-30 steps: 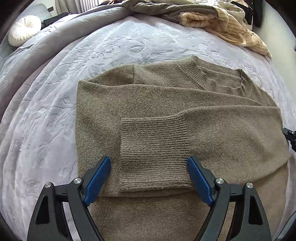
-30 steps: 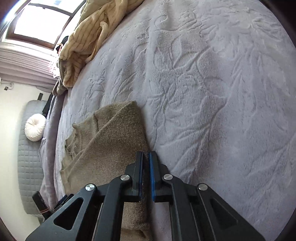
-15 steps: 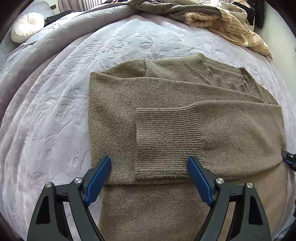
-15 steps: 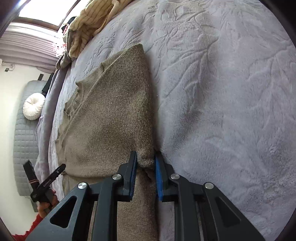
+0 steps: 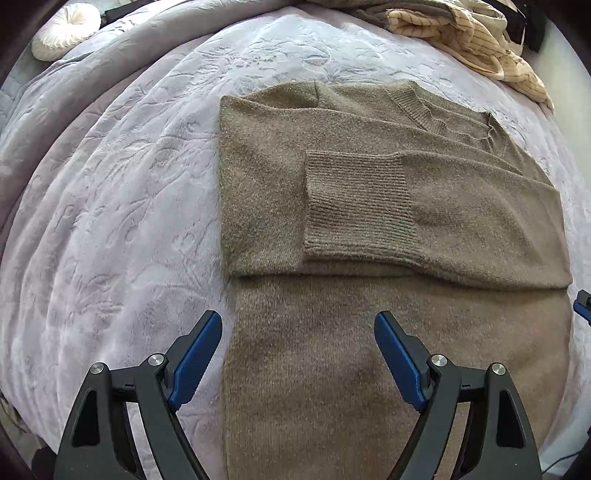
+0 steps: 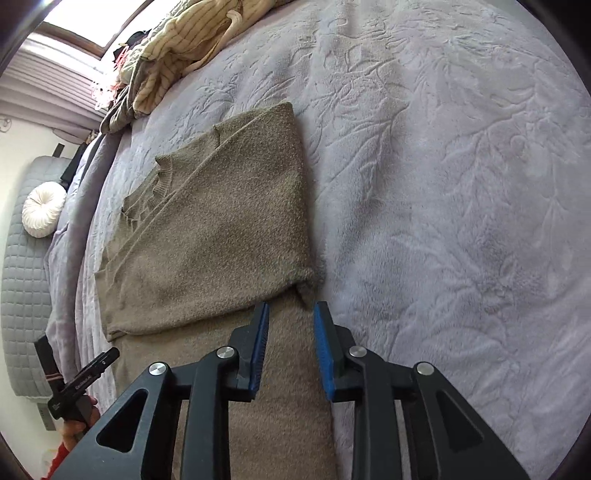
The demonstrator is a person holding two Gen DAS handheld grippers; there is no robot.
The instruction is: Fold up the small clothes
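Note:
An olive-brown sweater (image 5: 369,206) lies flat on the lavender bedspread (image 5: 110,206), both sleeves folded across its chest and a ribbed cuff (image 5: 358,203) on top. My left gripper (image 5: 297,319) hangs open over the sweater's lower body, its left finger above the bedspread, and nothing is between the pads. In the right wrist view the sweater (image 6: 221,229) shows its folded right edge. My right gripper (image 6: 291,308) sits just behind the folded sleeve's corner (image 6: 306,284). Its jaws are opening and the pads press on nothing.
A heap of cream striped and olive clothes (image 5: 480,44) lies at the far end of the bed (image 6: 177,44). A round white cushion (image 5: 62,31) rests on a grey quilted surface (image 6: 22,258). Bare bedspread (image 6: 461,184) spreads right of the sweater.
Both grippers have drawn back toward the sweater's hem, so more of the sweater shows. The right jaws, shut at the sweater's edge before, have parted and let the fold go.

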